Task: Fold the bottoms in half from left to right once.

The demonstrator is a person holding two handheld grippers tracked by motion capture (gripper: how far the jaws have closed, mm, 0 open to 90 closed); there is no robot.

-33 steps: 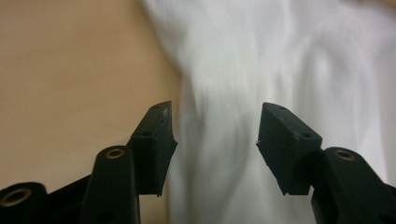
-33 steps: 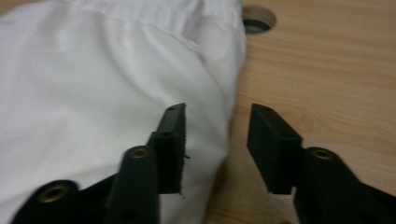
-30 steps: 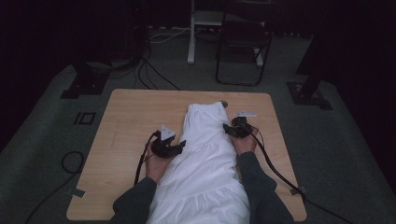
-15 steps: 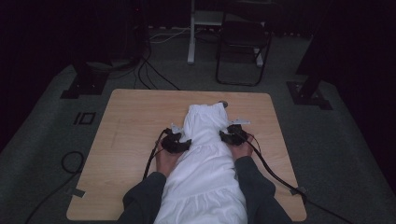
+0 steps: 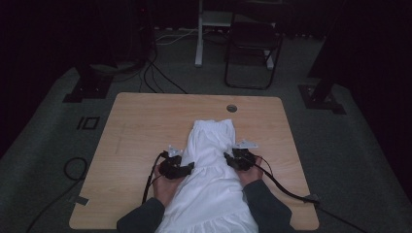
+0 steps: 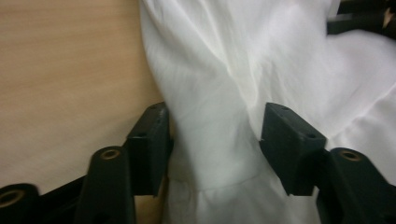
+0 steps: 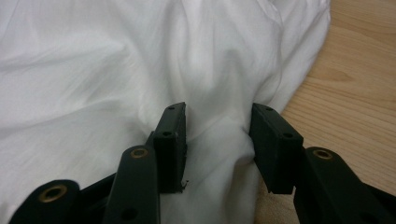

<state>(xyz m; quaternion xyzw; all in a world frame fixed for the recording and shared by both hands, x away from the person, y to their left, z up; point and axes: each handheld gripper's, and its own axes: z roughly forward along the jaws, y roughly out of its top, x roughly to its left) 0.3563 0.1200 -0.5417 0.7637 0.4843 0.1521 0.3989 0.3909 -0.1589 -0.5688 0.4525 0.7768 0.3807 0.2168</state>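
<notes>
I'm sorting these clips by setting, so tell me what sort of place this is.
Probably a recording studio or lab, not a home. A lone wooden table stands on grey carpet with dark surroundings, cables run across the floor, and heavy stand bases flank the table. A folding chair sits behind.

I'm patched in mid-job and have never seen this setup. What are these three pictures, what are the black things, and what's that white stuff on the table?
There is no robot arm here. A person holds a black two-jaw hand-held gripper in each hand. The high view looks down from above the person's side: the left gripper and right gripper sit at either edge of a white, wrinkled cloth garment laid along the light wooden table. The other two pictures come from a camera riding on each gripper, looking along its own jaws. In both, a bunched fold of the white cloth sits between the parted jaws, which press its sides. Whether either grip is firm, I cannot tell.
</notes>
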